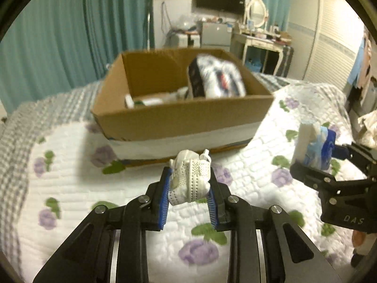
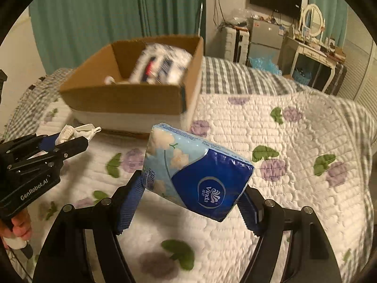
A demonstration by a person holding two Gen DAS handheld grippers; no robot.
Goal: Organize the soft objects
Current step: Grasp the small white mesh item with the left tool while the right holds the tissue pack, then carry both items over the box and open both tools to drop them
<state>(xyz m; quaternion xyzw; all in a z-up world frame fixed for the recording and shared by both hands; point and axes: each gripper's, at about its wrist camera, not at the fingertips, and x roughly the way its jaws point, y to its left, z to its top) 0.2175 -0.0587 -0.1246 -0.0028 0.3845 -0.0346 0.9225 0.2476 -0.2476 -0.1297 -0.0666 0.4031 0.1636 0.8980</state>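
2 grippers are in my hands, each clamped on a soft thing above a white quilt [image 1: 70, 188] printed with purple flowers and green leaves.

At the lower center of the left wrist view, my left gripper [image 1: 190, 184] squeezes a crumpled white face mask [image 1: 190, 176] between its blue pads [image 1: 164, 198]. The mask bulges up past the fingertips, and a thin ear loop sticks out at its top. In the right wrist view the same gripper sits at the left edge, mask toward the box.

At the lower center of the right wrist view, my right gripper [image 2: 195, 195] is closed on a blue tissue pack [image 2: 195, 167] with white flowers and a round Vinda logo. The pack is tilted, its pale end up and to the left, its dark blue end down and to the right. In the left wrist view this gripper sits at the right edge with the pack standing out from its tip.

Above center in both views, an open cardboard box [image 1: 179, 120] rests on the quilt, with a white band along its lower wall. Inside it lies a blurred white and dark blue package [image 1: 216, 77], leaning against the right wall, with smaller pale items beside it that I cannot make out.
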